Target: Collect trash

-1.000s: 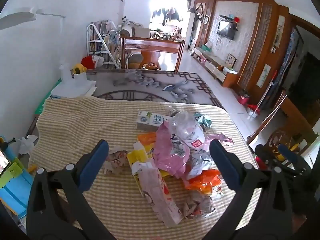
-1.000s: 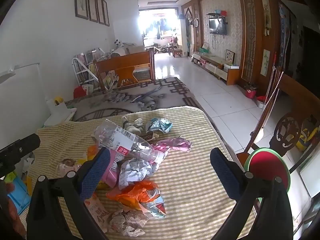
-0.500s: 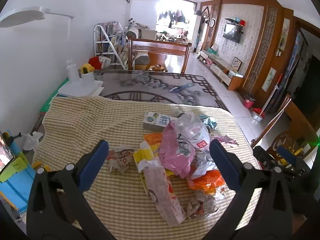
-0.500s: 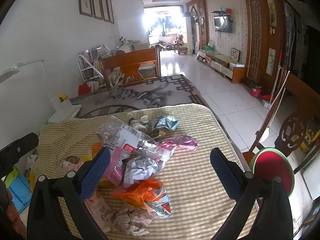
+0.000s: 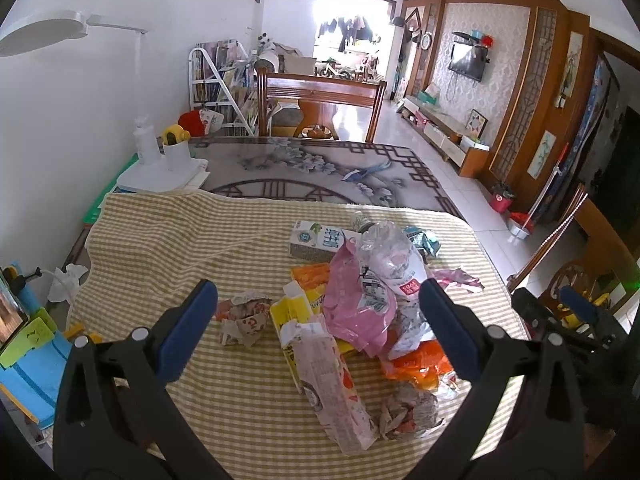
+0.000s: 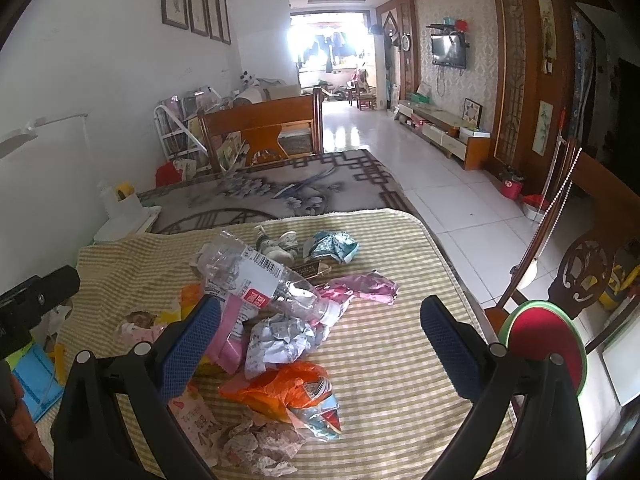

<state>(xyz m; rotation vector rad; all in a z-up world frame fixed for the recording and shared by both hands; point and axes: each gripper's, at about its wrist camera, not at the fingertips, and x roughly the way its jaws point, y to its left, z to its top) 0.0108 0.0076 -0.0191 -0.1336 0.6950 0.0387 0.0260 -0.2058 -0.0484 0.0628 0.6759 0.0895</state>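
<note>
A heap of trash lies on a yellow checked cloth [image 5: 168,240]: a crushed clear plastic bottle [image 5: 390,260], a pink bag [image 5: 352,304], a milk carton [image 5: 316,240], a long pink carton [image 5: 332,380], an orange wrapper [image 5: 416,366] and crumpled paper [image 5: 244,316]. My left gripper [image 5: 318,320] is open and empty above the heap's near side. My right gripper [image 6: 320,326] is open and empty over the heap; below it lie the bottle [image 6: 256,276], silver crumpled foil [image 6: 280,338] and the orange wrapper [image 6: 280,388].
A red-and-green bin [image 6: 548,344] stands to the right, beside the table and a wooden chair [image 6: 576,268]. A white lamp base with a cup [image 5: 164,168] sits at the back left. Toys [image 5: 28,344] lie on the left. The table edge runs on the right.
Both grippers have risen and drawn back a little, so the heap sits lower in both views. The jaws stay open. The trash has not moved.
</note>
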